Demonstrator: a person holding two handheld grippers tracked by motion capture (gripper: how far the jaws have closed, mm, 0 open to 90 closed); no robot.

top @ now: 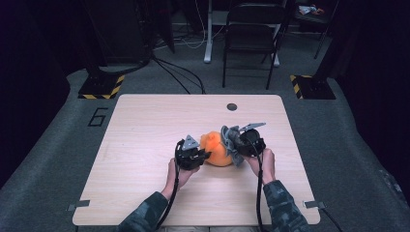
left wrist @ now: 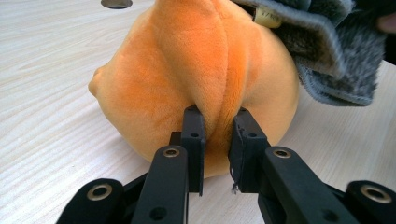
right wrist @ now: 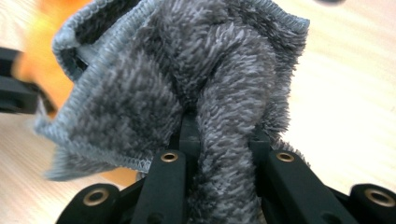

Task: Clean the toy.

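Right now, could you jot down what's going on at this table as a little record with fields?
Setting: light wooden table, a person's two hands working at it
Main item: orange plush toy, resting on the table
Left hand-held gripper: shut on a fold of the orange plush toy
Right hand-held gripper: shut on a bunched grey fluffy cloth
Cloth position: held against the toy's side, touching it
Likely activity: wiping the toy while it is held steady
Other: round hole near the table's far edge

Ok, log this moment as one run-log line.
left gripper: shut on orange plush toy | right gripper: shut on grey cloth | cloth against toy | table
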